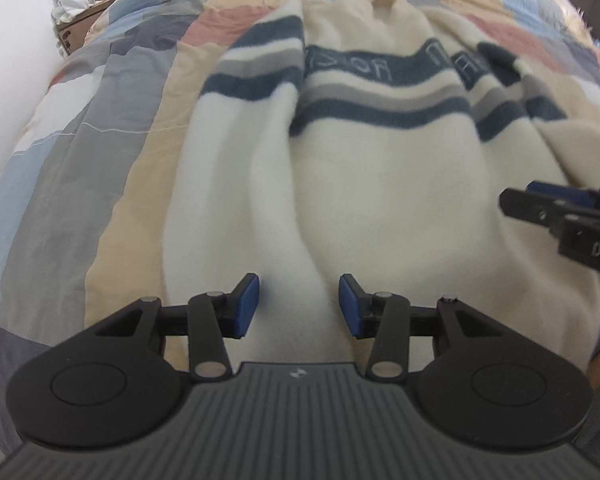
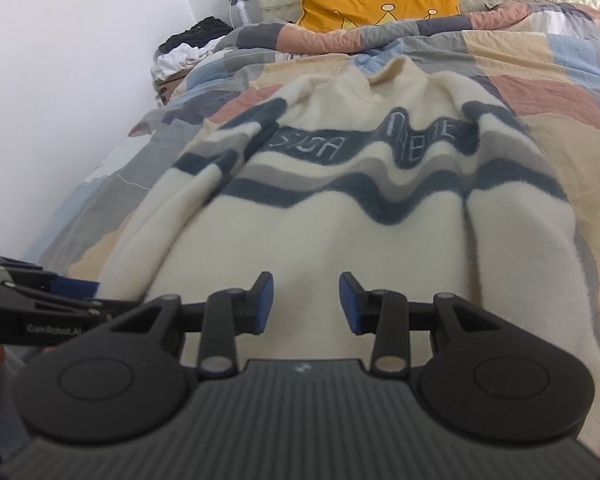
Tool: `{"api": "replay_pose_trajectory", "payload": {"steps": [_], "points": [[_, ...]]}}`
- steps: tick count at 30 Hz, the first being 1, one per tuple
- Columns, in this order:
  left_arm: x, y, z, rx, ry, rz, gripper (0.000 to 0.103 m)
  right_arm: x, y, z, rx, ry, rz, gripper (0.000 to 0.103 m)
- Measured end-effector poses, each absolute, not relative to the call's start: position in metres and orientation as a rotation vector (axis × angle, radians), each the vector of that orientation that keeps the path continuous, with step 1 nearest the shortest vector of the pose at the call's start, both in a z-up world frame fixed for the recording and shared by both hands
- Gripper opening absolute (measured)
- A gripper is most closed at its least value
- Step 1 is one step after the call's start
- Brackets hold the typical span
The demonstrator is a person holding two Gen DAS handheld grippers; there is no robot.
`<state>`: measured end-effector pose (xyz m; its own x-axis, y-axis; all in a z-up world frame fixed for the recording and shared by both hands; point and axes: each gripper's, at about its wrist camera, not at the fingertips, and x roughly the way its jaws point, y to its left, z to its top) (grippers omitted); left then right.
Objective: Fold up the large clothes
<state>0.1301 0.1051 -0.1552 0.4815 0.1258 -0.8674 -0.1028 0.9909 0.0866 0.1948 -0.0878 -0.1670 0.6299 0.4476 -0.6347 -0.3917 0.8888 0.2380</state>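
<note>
Lying spread on the patchwork quilt [image 1: 112, 128] of a bed, the cream sweater [image 1: 380, 168] with dark blue and grey bands across the chest has its collar pointing away from both cameras and its hem nearest them.

Farthest left, beside the bed, a cardboard box [image 2: 168, 84] holds a heap of crumpled white and dark clothes [image 2: 188, 50]; what else is in it cannot be seen.

Next comes the left claw [image 1: 299, 306], hovering low over the hem end of the sweater, its blue pads apart with a soft ridge of cream fabric rising between them but not pinched. The left sleeve lies folded in along the body just past it.

To its right, the right claw [image 2: 307, 304] stands likewise parted above the pale lower body, holding nothing, the right sleeve lying alongside.

Far right and back, a yellow cushion [image 2: 380, 6] leans against the padded headboard.

The knit looks thick, fleecy and limp: light enough to lift, yet likely to sag and bunch. It should not slip from rubber pads. A sensible hold would be the two hem corners, one per claw, pinching both layers together so the body carries evenly toward the collar.
</note>
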Motion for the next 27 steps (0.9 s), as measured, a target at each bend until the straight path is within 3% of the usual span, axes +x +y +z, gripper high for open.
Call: {"api": "replay_pose_trajectory", "payload": {"steps": [5,7,9,15,27], "points": [[0.140,0.107,-0.167,0.022,1.097,0.148,0.035,0.197,-0.093,-0.167,0.076,0.736,0.452,0.040],[0.144,0.109,-0.169,0.026,1.108,0.150,0.020,0.197,-0.096,-0.165,0.066,0.711,0.430,0.040],[0.149,0.115,-0.169,0.004,1.113,0.160,0.012,0.199,-0.099,-0.164,0.077,0.708,0.428,0.040],[0.159,0.147,-0.139,-0.022,1.073,0.212,0.009,0.197,-0.100,-0.168,0.074,0.725,0.444,0.040],[0.213,0.272,-0.010,0.080,0.806,0.534,0.009,0.201,-0.103,-0.171,0.071,0.724,0.429,0.040]]}}
